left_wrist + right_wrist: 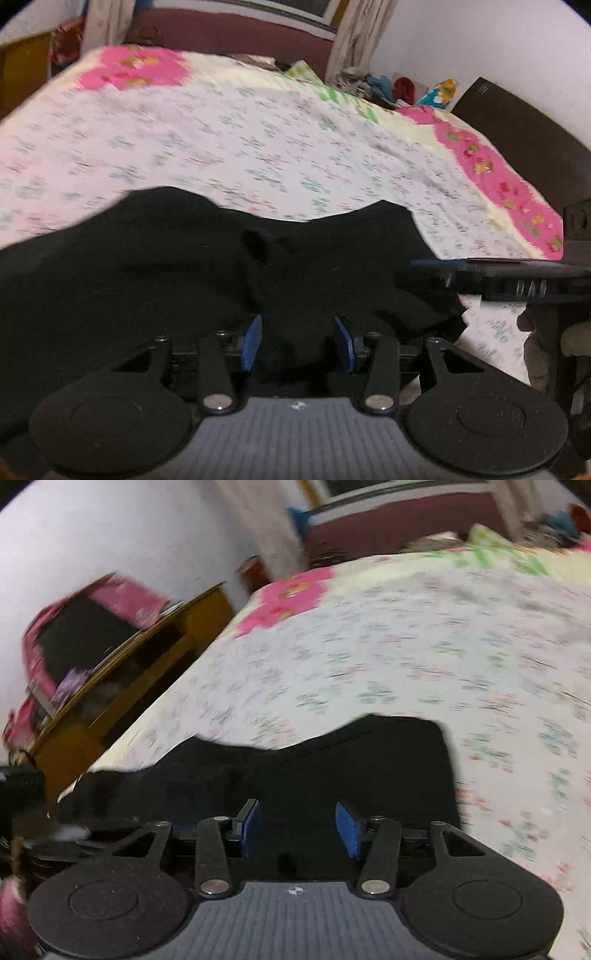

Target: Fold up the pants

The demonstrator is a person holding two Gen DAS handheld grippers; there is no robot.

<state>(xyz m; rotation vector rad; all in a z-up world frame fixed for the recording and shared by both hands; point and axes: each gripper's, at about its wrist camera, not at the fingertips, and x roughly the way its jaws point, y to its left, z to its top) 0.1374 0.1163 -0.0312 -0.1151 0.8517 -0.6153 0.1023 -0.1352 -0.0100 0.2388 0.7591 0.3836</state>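
Pants (177, 280): black, lying bunched on the bed's floral sheet (258, 147) at its near edge.
Left tongs (297, 343): blue pads apart, dark cloth between them; whether they grip it I cannot tell.
Right tongs (299, 827): pads apart over the black cloth, grip unclear.

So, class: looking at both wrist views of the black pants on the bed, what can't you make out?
- Left wrist view: the pants run off the left edge; their full shape is cut off.
- Either view: whether the blue pads pinch cloth; black on black hides it.
- Both views: the bedsheet print is motion-blurred.
- Right wrist view: shelf contents are blurred.
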